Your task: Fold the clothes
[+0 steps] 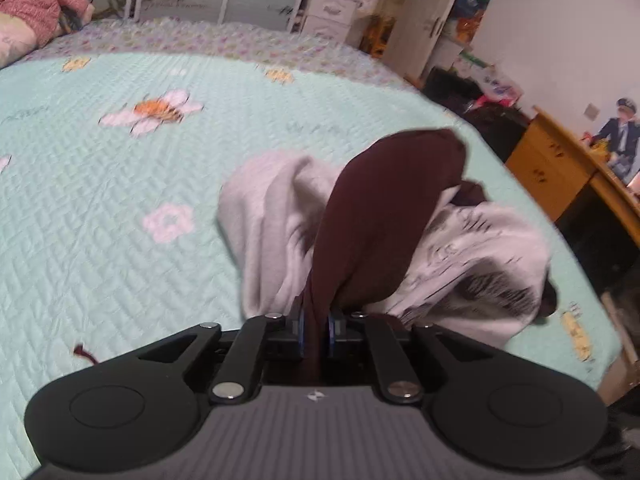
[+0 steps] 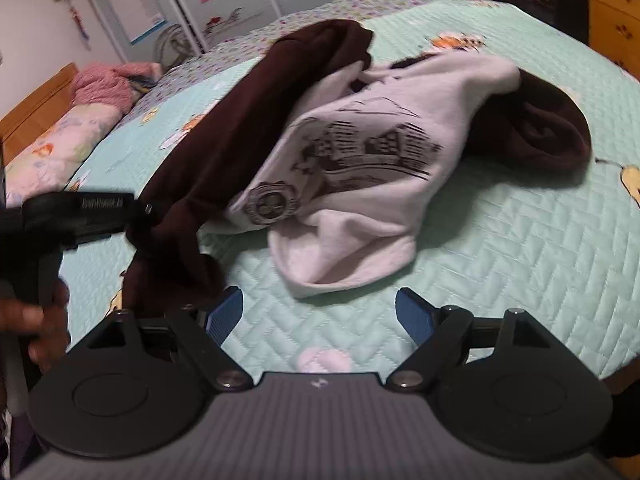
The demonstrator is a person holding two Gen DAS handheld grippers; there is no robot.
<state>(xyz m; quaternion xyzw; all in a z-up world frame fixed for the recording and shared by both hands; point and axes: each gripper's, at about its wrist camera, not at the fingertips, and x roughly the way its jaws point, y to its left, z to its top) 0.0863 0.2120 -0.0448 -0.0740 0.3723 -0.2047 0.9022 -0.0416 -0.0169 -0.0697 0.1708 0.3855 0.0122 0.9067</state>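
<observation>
Now left tongs (image 1: 315,334) pinched tight on dark brown sleeve (image 1: 372,232), right tongs (image 2: 319,314) wide apart, empty

This was a bedroom in a home. A wide bed (image 1: 120,200) filled most of both views, covered with a mint-green quilted bedspread stitched with flowers and bordered near its far edge by a floral band. At the head end a pillow (image 2: 60,148) lay against a wooden headboard (image 2: 36,108), with a pink knitted garment (image 2: 104,88) heaped on it. Beyond the far edge stood white-framed wardrobe panels (image 2: 224,4) with printed pictures, and a white cupboard door (image 1: 432,20). Past the bed's right edge a yellow wooden desk (image 1: 560,168) stood against a white wall, beside crowded shelves.
</observation>
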